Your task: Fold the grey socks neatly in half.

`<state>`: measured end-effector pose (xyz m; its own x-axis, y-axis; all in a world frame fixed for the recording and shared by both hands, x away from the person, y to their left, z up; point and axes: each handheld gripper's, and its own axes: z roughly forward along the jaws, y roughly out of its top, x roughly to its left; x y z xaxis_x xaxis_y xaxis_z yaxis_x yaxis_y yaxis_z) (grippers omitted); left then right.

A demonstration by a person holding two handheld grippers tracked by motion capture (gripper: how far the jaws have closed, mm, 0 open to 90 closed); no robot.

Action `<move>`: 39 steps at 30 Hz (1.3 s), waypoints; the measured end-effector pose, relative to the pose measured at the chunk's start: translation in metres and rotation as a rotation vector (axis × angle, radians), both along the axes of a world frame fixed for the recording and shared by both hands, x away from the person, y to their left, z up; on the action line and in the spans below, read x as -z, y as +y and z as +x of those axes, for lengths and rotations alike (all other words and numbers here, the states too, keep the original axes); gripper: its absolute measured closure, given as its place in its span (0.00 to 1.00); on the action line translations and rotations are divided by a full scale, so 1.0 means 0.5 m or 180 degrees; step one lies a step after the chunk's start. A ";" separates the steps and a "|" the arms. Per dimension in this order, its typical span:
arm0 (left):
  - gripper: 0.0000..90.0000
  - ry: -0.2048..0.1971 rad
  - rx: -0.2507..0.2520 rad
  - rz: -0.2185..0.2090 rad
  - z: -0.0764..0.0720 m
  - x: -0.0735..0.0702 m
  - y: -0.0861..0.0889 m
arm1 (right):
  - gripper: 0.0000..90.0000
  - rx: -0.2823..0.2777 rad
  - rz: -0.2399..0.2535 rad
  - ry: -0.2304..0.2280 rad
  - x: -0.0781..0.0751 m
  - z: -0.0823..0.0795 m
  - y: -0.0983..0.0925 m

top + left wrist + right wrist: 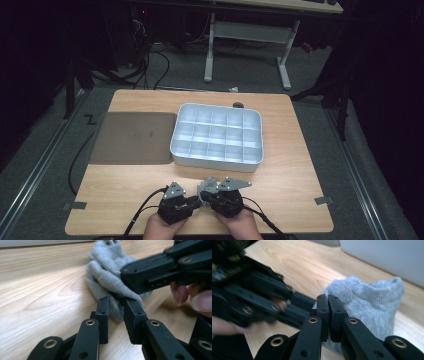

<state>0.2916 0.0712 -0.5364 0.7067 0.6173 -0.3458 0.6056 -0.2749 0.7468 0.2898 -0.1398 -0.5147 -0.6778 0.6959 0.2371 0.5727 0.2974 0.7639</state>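
Note:
A small grey sock lies bunched on the wooden table near its front edge, between my two grippers. In the left gripper view the sock runs down into my left gripper, whose jaws are shut on a fold of the cloth. My right gripper has its pads pressed together on the near edge of the sock. Seen from above, the left gripper points right and the right gripper points left, tips almost meeting at the sock. A hand holds each one.
A white tray with several compartments stands in the middle of the table, just beyond the sock. To its left lies a flat brown mat. Black cables trail from both grippers over the front edge.

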 end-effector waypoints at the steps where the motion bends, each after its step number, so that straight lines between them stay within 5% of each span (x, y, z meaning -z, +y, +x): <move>1: 0.83 -0.0001 -0.0014 -0.0014 0.000 0.000 0.007 | 0.99 -0.0002 -0.0001 0.0025 0.004 0.000 -0.001; 9: 0.93 -0.0018 0.0023 0.0064 -0.001 0.002 0.000 | 0.99 -0.0021 0.0009 0.0017 0.010 -0.003 0.009; 16: 0.91 0.0021 0.0042 0.0049 0.000 0.001 0.010 | 0.99 -0.0051 -0.0171 0.0049 0.022 0.000 0.016; 19: 0.92 -0.0047 -0.0025 0.0007 -0.002 -0.011 0.023 | 0.99 -0.0067 -0.0257 -0.0001 0.023 -0.002 0.022; 22: 0.95 -0.0336 -0.0163 -0.0096 -0.003 -0.043 0.028 | 0.99 -0.0083 -0.0270 -0.0047 0.025 -0.004 0.023; 26: 0.99 -0.0505 -0.0176 -0.0109 0.001 -0.058 0.010 | 0.99 -0.0075 -0.0293 -0.0082 0.026 -0.007 0.025; 30: 1.00 -0.0565 -0.0143 -0.0001 0.019 -0.047 -0.029 | 0.99 -0.0081 -0.0310 -0.0137 0.027 -0.012 0.026; 33: 1.00 -0.0516 -0.0162 0.0215 0.038 -0.019 -0.043 | 0.98 -0.0091 -0.0341 -0.0183 0.027 -0.017 0.025; 39: 1.00 -0.0515 -0.0200 0.0241 0.037 -0.016 -0.041 | 0.90 -0.0086 -0.0251 -0.0190 0.017 -0.019 0.015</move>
<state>0.3103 0.0509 -0.5286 0.7086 0.6819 -0.1816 0.4970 -0.2995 0.8144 0.2803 -0.1323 -0.5233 -0.7080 0.6920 0.1411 0.5179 0.3728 0.7700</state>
